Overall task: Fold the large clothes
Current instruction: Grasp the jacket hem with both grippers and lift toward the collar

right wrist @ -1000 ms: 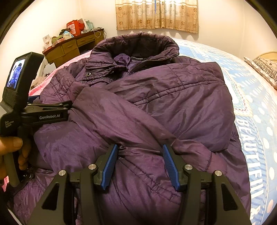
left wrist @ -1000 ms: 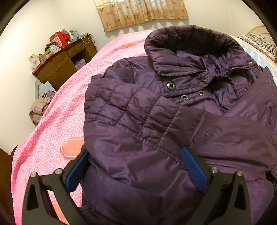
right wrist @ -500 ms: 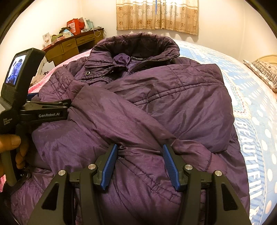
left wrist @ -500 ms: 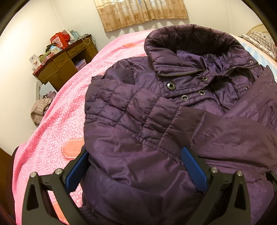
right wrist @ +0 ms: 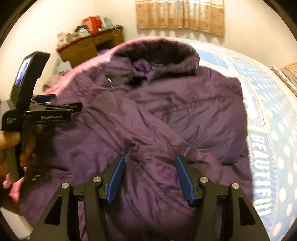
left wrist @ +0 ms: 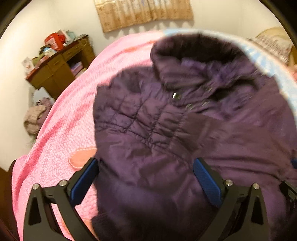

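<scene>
Over the near hem of the purple jacket (left wrist: 167, 140), the left gripper (left wrist: 144, 170) has its blue-padded jaws spread wide, fabric bulging up between them without either pad clearly pressing it. Just right of it along the same hem, the right gripper (right wrist: 150, 166) is also parted, more narrowly, straddling a ridge of cloth where a sleeve (right wrist: 141, 129) crosses the front; nothing is pinched. From the right wrist camera, the left gripper's handle shows at the jacket's left edge, gripped by the person's left hand (right wrist: 11, 140), its small screen tilted up.

Lying on the bed, the jacket has its collar (right wrist: 157, 50) pointing away toward the curtain (right wrist: 180, 16) and both sleeves folded across the chest. Left of the jacket runs a pink bedspread (left wrist: 61, 129); right of it, a blue dotted quilt (right wrist: 269, 129). Beyond the pink side, near the wall, stands a cluttered wooden desk (left wrist: 59, 64). Both views are motion-blurred.
</scene>
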`<move>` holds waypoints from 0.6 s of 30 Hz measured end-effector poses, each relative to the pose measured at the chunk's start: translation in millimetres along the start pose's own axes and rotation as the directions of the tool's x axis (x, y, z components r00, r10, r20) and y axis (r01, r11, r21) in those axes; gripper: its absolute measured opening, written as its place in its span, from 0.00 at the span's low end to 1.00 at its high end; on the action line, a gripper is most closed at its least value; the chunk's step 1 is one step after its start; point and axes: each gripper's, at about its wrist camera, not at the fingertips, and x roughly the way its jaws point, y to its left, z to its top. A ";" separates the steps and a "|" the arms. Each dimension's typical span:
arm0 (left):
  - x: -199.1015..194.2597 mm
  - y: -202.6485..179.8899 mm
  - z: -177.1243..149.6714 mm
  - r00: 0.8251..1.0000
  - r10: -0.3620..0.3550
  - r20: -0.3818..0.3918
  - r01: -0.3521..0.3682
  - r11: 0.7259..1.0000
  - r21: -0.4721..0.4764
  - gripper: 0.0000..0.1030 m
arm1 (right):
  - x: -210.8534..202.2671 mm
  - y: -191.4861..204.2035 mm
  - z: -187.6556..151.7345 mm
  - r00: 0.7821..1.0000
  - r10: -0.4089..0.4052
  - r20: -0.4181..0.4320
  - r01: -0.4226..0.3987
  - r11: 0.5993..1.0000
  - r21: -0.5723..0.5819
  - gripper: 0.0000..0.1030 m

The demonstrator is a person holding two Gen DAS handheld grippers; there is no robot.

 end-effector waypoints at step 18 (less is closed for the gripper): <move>40.8 1.6 159.9 0.989 0.022 0.149 -0.032 0.997 0.066 1.00 | 66.7 -112.1 218.8 0.997 -0.038 0.064 0.037 0.999 0.023 0.66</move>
